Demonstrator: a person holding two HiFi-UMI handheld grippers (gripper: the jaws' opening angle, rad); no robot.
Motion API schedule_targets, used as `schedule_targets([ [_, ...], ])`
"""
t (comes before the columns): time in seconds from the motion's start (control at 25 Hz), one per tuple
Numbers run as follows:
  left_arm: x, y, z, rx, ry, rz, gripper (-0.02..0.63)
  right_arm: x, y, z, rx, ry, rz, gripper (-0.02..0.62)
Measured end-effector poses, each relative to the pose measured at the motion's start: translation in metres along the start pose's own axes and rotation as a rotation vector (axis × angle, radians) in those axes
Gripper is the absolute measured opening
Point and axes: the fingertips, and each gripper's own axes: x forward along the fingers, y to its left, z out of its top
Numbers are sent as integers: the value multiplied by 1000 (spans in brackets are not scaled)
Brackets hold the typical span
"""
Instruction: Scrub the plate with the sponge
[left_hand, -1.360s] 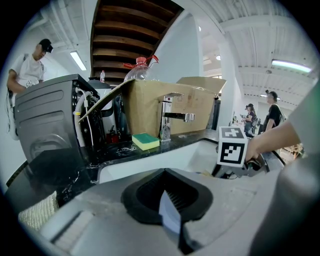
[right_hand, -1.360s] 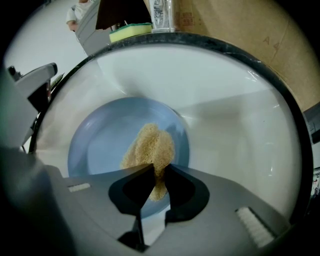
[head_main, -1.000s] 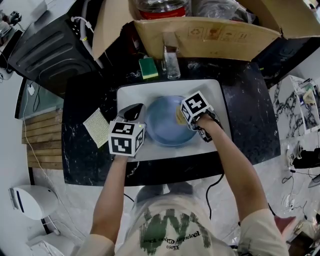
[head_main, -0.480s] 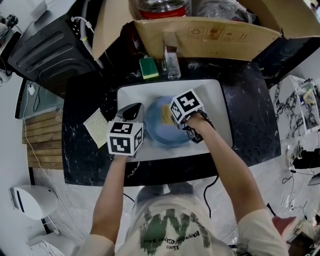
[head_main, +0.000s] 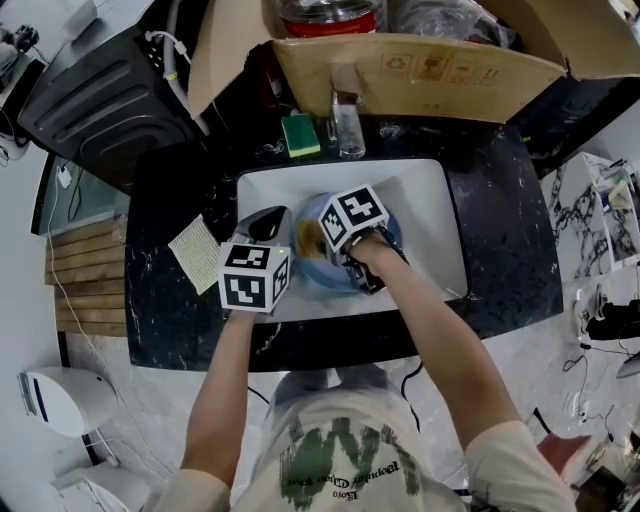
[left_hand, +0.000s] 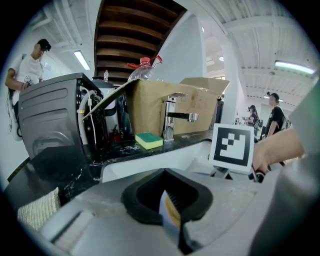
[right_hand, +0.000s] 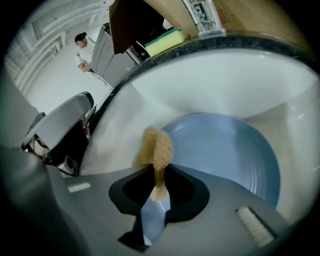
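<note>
A blue plate (head_main: 372, 268) lies in the white sink basin (head_main: 425, 200). My left gripper (head_main: 268, 224) is at the plate's left rim, and in the left gripper view it (left_hand: 170, 216) is shut on that thin blue rim (left_hand: 168, 220). My right gripper (head_main: 326, 238) is over the plate's left part, shut on a tan sponge (head_main: 308, 238). In the right gripper view the sponge (right_hand: 156, 150) sticks out of the shut jaws over the plate (right_hand: 225, 150), near its left edge. Where the sponge meets the plate is hidden.
A green and yellow sponge (head_main: 297, 134) lies on the black counter by the faucet (head_main: 346, 125). An open cardboard box (head_main: 420, 65) hangs over the back of the sink. A woven cloth (head_main: 197, 255) lies left of the basin, and a dark appliance (head_main: 100, 90) stands at the far left.
My right gripper has moved left across the plate with the sponge, from the plate's right side to its left part. The left gripper has stayed at the rim.
</note>
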Motion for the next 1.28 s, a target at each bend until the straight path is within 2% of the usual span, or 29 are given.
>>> schedule_targets([
  [0.16, -1, 3, 0, -1, 0, 4, 3, 10, 3, -3, 10, 15, 5, 61],
  [0.48, -1, 6, -2, -11, 6, 6, 3, 24, -2, -5, -26, 27, -55, 61],
  [1.04, 1, 10, -3, -19, 11, 6, 3, 22, 0, -20, -115, 118, -27, 61],
  [1.28, 0, 10, -3, -15, 14, 8, 3, 19, 0, -27, -160, 159, -41, 61],
])
